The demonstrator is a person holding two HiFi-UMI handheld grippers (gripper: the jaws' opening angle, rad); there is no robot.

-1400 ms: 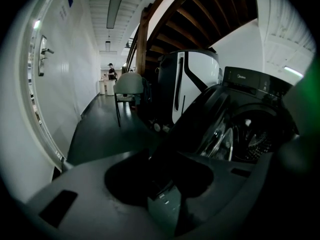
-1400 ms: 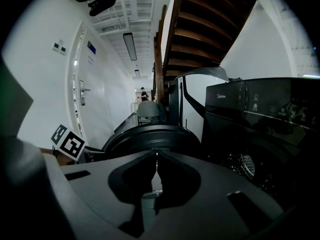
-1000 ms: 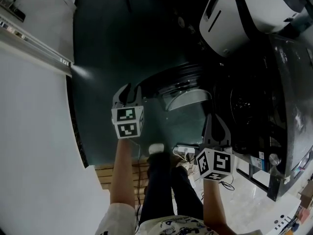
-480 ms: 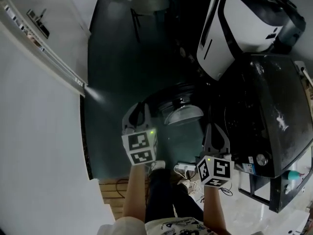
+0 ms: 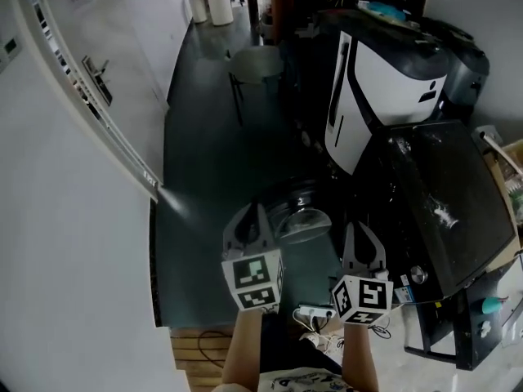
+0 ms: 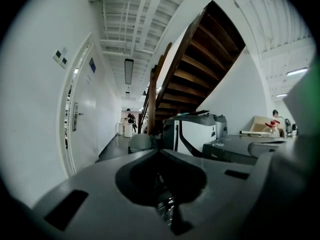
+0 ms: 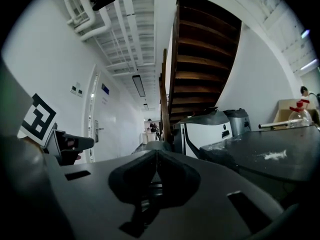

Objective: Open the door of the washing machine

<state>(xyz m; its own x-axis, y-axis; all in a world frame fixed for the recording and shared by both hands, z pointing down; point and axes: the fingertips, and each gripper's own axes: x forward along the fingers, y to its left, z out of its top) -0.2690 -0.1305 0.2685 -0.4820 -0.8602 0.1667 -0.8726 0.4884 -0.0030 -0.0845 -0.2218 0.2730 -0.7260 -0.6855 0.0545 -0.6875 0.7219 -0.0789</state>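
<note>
Both claws are pinched shut on nothing: your left gripper (image 5: 252,213) has just been closing on air, and your right gripper (image 5: 362,232) is sitting closed beside it. The door (image 5: 301,219) looks like it's already hanging open down between them, off the dark washing machine (image 5: 441,211). I'm guessing it's swinging rigid and weighty on its hinge, so you'd be grabbing the rim, not the slick glass bowl.

A grey chair (image 5: 255,62) stands on the dark floor (image 5: 204,153) near a white-and-black machine (image 5: 388,80).
</note>
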